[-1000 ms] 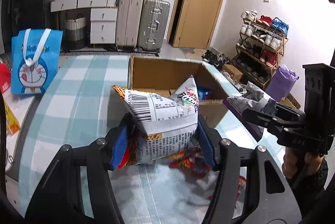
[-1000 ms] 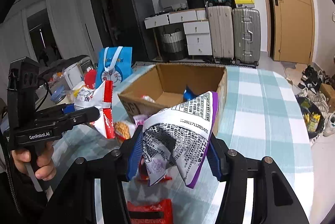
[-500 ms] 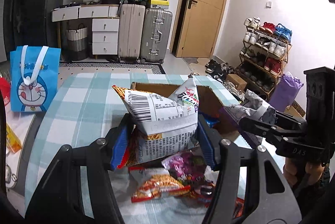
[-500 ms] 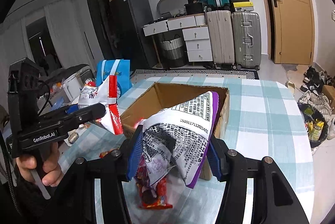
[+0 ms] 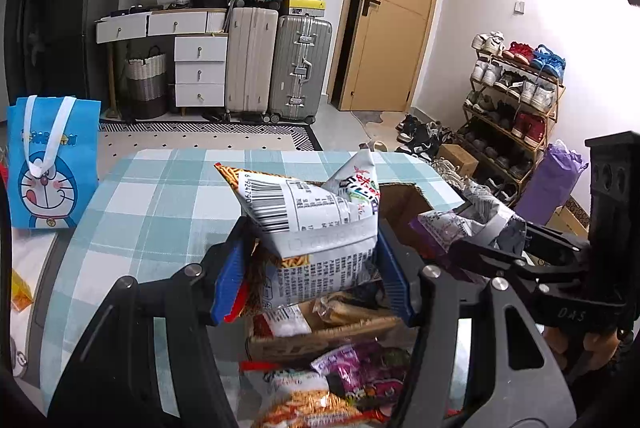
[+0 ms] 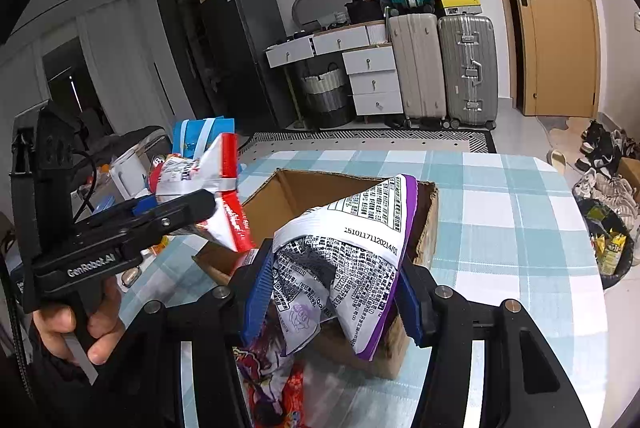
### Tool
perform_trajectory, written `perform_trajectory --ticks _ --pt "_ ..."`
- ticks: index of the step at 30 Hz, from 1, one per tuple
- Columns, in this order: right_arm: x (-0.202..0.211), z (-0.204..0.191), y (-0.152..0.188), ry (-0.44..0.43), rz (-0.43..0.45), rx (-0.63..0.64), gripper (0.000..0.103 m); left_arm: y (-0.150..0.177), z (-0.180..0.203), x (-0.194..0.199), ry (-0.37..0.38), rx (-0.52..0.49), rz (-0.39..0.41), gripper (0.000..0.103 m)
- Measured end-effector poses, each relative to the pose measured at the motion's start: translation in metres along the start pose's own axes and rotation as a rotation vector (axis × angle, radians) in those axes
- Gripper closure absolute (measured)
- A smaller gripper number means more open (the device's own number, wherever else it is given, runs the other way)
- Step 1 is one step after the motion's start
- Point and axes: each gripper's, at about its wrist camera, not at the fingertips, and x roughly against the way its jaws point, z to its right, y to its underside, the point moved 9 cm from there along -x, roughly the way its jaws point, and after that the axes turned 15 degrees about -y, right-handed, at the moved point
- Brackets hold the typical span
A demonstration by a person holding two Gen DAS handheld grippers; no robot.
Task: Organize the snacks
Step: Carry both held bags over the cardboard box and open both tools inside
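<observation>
- Left wrist view: left gripper [image 5: 310, 278] clamped on a white snack bag [image 5: 316, 228], blue pads pressing both sides; bag has a barcode with digits "6 924790", orange-red print at the edges, small text too fine to read.
- Bag is held above the near edge of the cardboard box [image 5: 404, 195], which stands on the teal checked tablecloth [image 5: 152, 211].
- Loose snack packs [image 5: 340, 380] lie on the cloth in front of the box, purple and orange; labels blurred.
- Right gripper [image 5: 476, 248] comes in from the right edge, closed on a purple-trimmed bag [image 5: 468, 216]; body marked something like "DAS", hard to read.
- Blue Doraemon tote [image 5: 52, 163] stands at left; box marked "36" on the far cabinet.
- Right wrist view: right gripper [image 6: 332, 296] pinching the purple-trimmed bag [image 6: 352, 256], crumpled; printed code "25101171120214/01" legible.
- Bag hangs over the near right corner of the cardboard box [image 6: 424, 228].
- Left gripper [image 6: 208, 203], marked "GenRobot.AI", held by a hand [image 6: 80, 328], grips the white snack bag [image 6: 212, 195], red-striped on this side, above the box's left edge.
- Red and purple packs [image 6: 276, 380] on the cloth below.
</observation>
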Motion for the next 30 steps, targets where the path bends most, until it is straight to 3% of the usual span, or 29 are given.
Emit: perform_trajectory --ticks 13,30 --pt "-0.035 0.013 -0.005 -0.011 -0.044 -0.008 0.048 0.008 0.013 -0.052 -0.018 -0.045 -0.026 0.045" --pt "-0.058 0.033 -0.012 -0.015 -0.070 -0.023 0.048 0.022 0.017 -0.087 -0.025 -0.070 -0.072 0.045"
